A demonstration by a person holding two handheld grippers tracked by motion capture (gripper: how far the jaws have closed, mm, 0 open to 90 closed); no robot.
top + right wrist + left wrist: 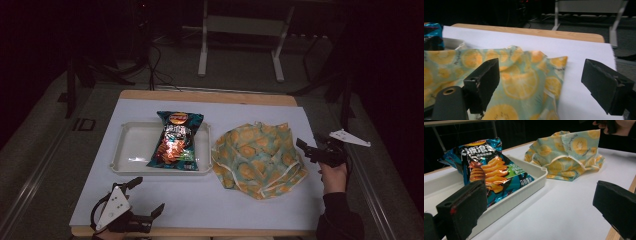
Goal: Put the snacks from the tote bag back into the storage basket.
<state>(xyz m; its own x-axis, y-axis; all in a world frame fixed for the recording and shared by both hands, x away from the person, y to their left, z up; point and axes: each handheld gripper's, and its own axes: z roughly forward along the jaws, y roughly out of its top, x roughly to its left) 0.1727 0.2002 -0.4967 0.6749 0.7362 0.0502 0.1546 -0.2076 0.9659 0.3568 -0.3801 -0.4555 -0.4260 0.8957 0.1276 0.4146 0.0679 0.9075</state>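
High view: chip bag [177, 140] in tray [131, 148]; both grippers' fingers wide apart, empty.

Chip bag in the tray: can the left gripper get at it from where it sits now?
Probably yes. The left gripper is open and aimed at the chip bag, with bare table between. The tray wall stands in front, so it would likely need to come in over that rim.

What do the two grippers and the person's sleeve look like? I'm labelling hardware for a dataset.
Both grippers are black, each with two blocky black jaws. The left gripper carries a grey three-cornered plate with small dark dots; the right gripper has a pale three-cornered plate too. The sleeve behind the right one is dark.
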